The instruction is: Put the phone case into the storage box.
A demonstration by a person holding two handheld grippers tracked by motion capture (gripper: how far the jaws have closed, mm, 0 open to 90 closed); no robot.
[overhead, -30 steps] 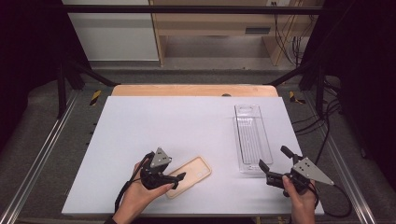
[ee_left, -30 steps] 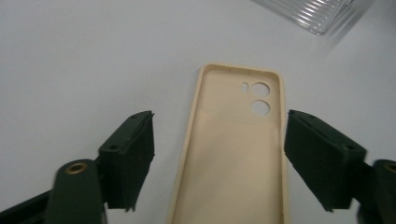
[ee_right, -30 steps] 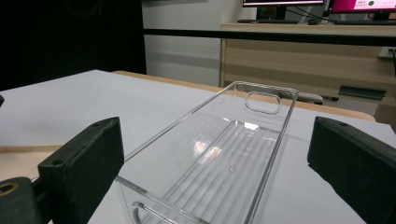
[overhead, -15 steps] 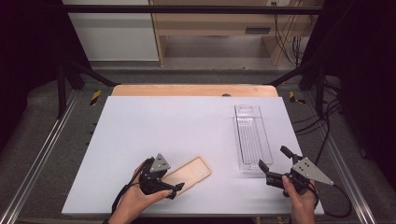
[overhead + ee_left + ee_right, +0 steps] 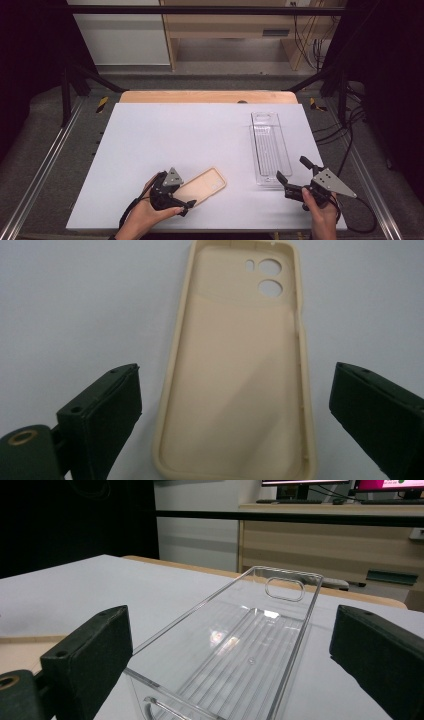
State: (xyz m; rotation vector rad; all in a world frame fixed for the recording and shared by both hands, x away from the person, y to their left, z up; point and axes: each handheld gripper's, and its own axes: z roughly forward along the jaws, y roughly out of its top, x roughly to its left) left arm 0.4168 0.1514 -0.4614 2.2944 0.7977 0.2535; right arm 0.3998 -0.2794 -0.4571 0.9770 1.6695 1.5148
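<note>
The left hand-held gripper [image 5: 186, 207] sits at the near edge of the tabletop [image 5: 165, 135], its jaws having just been opening; they now stand wide to either side of the beige phone case [image 5: 235, 370], which lies flat, hollow side up, touched by neither pad. To take it well, I would close squarely across the long side walls near the case's middle, keeping the pads level so the soft rim does not buckle or skid. The right hand-held gripper [image 5: 292, 176] also stands wide open and empty, aimed at the near end of the clear plastic tray [image 5: 240, 645]. Beyond the pale tabletop lie a wooden board, dark frame rails, trailing cables, and pale cabinets in a dim room.
</note>
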